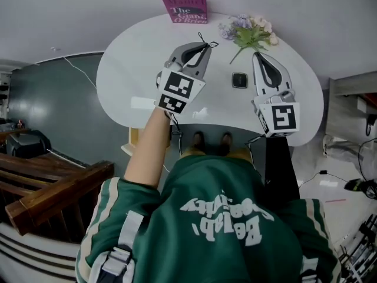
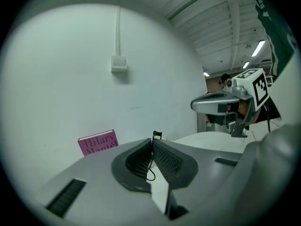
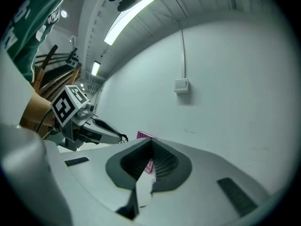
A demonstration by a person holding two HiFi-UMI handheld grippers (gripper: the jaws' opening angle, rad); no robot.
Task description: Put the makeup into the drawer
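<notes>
A small dark square makeup case [image 1: 239, 80] lies on the white table [image 1: 132, 69], between my two grippers. My left gripper [image 1: 204, 45] is raised over the table's middle and pointing at the back wall. Its jaws are shut [image 2: 153, 140] and pinch a thin black cord [image 2: 151, 166], whose short end sticks out at the tips. My right gripper [image 1: 257, 55] hovers just right of the case. Its pads meet at the tips [image 3: 151, 142] with nothing between them. No drawer front shows clearly.
A pink book [image 1: 184, 5] stands against the wall at the table's back. A bunch of flowers [image 1: 250, 33] lies to its right. Pale wood [image 1: 133, 139] shows under the table's front edge at left. A wall box [image 2: 118, 63] with a cable hangs above.
</notes>
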